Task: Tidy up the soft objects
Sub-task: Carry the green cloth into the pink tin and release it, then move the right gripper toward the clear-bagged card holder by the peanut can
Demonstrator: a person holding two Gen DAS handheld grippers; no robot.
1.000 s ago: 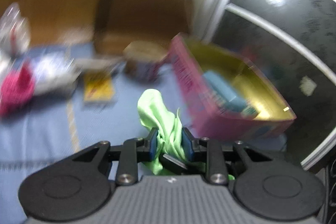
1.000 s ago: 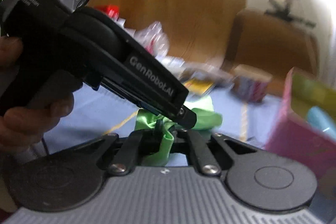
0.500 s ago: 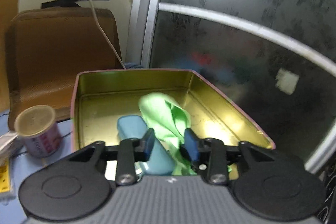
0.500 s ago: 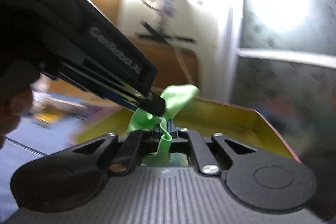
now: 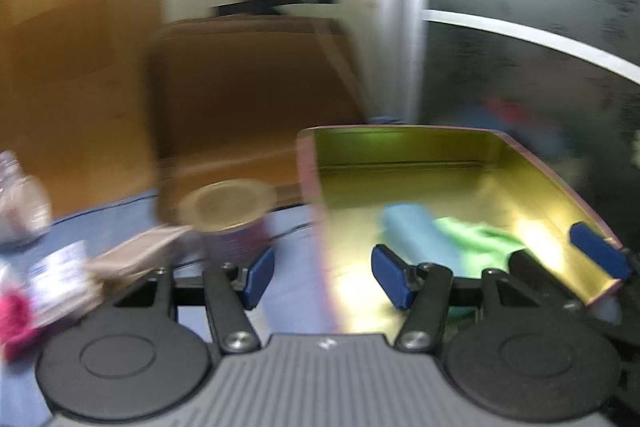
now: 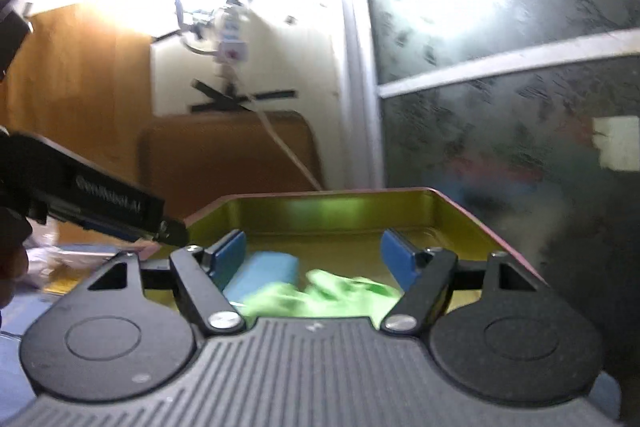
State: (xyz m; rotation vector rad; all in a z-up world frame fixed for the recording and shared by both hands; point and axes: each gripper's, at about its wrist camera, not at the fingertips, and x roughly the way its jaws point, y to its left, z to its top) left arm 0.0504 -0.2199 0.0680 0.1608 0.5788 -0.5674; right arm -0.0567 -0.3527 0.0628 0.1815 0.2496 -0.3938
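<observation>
Released since a moment ago, the limp lime-green cloth [image 6: 320,293] lies in the gold-lined pink tin box [image 6: 332,205] beside a blue roll [image 6: 262,275], both tools [image 5: 323,273] [image 6: 312,255] spread; light, floppy, best pinched at a raised fold.

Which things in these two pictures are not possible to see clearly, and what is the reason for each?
- Green cloth: in the right wrist view, its near edge is hidden behind the gripper body.
- Blue soft object: motion blur in the left wrist view; what it is cannot be told.
- Can: label smeared by blur, left wrist view.
- Pink item: cut off by the left edge, left wrist view.
- Tin box: near wall hidden by the right gripper.
</observation>
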